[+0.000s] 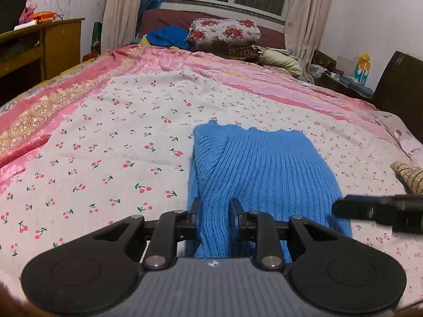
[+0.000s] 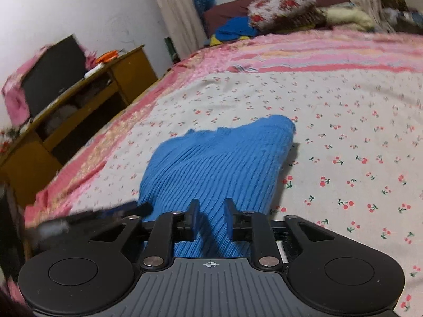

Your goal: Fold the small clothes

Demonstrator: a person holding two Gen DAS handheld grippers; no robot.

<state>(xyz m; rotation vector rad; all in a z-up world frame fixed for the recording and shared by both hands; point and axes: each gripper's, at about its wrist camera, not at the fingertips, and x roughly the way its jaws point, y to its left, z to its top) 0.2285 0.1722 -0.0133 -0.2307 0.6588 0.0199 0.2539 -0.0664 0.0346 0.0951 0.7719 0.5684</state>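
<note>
- Item, one: blue rib-knit small garment [image 1: 261, 169], lying on the white cherry-print bedsheet [image 1: 111, 142], near edge towards both grippers, far edge raised in a hump in the right wrist view.
- Left gripper [image 1: 214, 208]: jaws part-open, a strip of the blue knit running up between them; fingers stand either side of the cloth with some gap, so a firm grip cannot be told.
- Right gripper [image 2: 210, 210]: jaws likewise part-open over the near hem, knit between the fingers; hold cannot be told either.
- Step in hand, as judged: both grippers at the near hem, one to each side, ready for a lengthwise fold away from the holder.
- Next move calls for: closing both jaws on the hem, lifting evenly, carrying it over to meet the far edge, corners matched.
- Count: garments in work, one; grippers, two; sheets under it, one.
- Background, one each: floral-print pillow [image 1: 224, 33]; wooden side cabinet [image 1: 39, 47].
</note>
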